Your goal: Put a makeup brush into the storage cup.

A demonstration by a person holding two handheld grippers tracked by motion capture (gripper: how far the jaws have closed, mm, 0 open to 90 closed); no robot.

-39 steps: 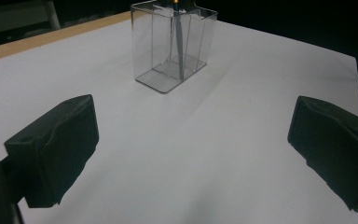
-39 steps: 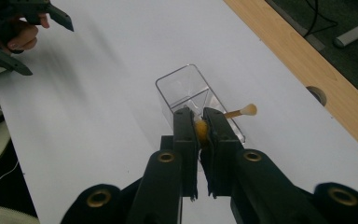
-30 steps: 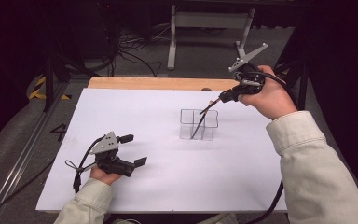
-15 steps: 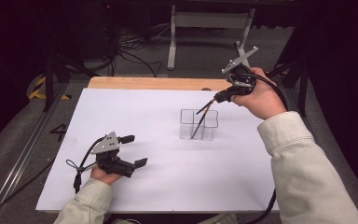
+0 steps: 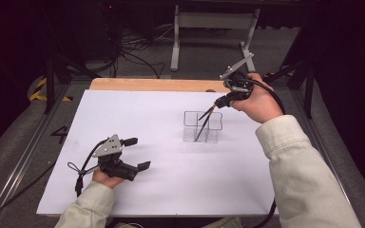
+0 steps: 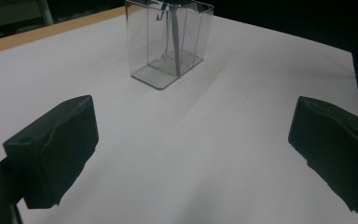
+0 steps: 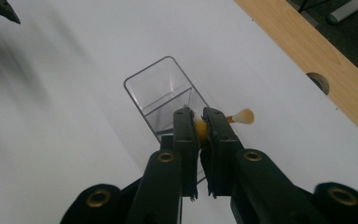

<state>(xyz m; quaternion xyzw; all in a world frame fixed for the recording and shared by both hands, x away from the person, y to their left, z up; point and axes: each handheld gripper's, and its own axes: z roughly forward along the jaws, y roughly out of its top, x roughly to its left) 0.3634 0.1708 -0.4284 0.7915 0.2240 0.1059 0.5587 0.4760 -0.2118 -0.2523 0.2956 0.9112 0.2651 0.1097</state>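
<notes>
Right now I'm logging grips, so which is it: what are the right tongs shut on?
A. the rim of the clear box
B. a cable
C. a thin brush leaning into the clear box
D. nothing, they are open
C: the right tongs pinch a brush whose lower end stands in the clear box.

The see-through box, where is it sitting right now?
In the high view the clear box stands on the white sheet, right of the middle, just below the right gripper, far from the left gripper.

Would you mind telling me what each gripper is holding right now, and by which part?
The right gripper pinches a thin brush-like stick near its yellowish upper end, its lower end standing in the clear container. The left gripper is open, holding nothing.
</notes>
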